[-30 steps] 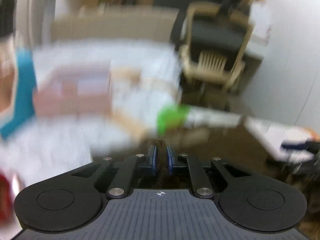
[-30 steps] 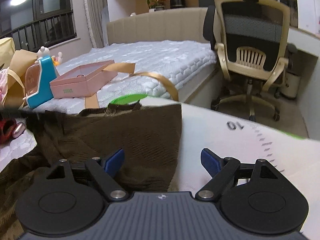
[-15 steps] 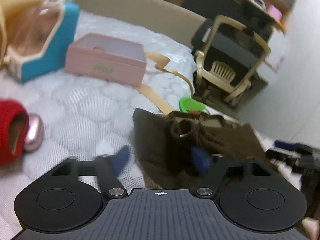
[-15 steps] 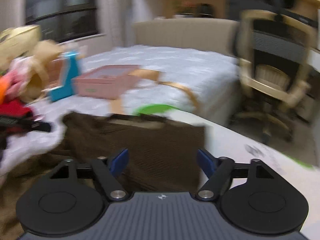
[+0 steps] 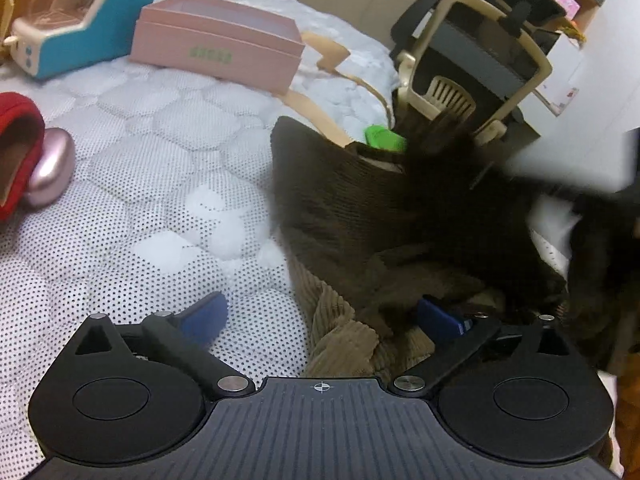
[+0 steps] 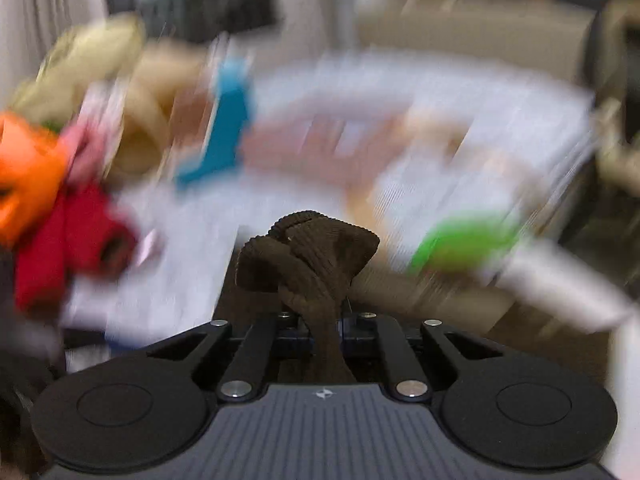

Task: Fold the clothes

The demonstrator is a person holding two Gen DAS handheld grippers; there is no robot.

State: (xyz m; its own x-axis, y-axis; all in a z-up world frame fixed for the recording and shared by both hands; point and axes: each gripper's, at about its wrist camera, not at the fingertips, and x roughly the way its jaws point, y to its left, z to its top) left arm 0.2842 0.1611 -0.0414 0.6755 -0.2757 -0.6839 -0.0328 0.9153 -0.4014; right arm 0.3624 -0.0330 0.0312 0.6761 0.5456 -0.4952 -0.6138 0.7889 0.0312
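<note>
Folding barely begun: brown corduroy garment (image 5: 360,216) lies rumpled.
A bunch is clamped in the right gripper (image 6: 324,330); the left gripper (image 5: 320,316) is spread wide, empty.

No text reads clearly. A pink box (image 5: 216,50), on the bed ahead and to the left of the left gripper (image 5: 320,316), carries a short green printed mark on its front wall, too blurred to make out. The right wrist view is motion-blurred throughout.
</note>
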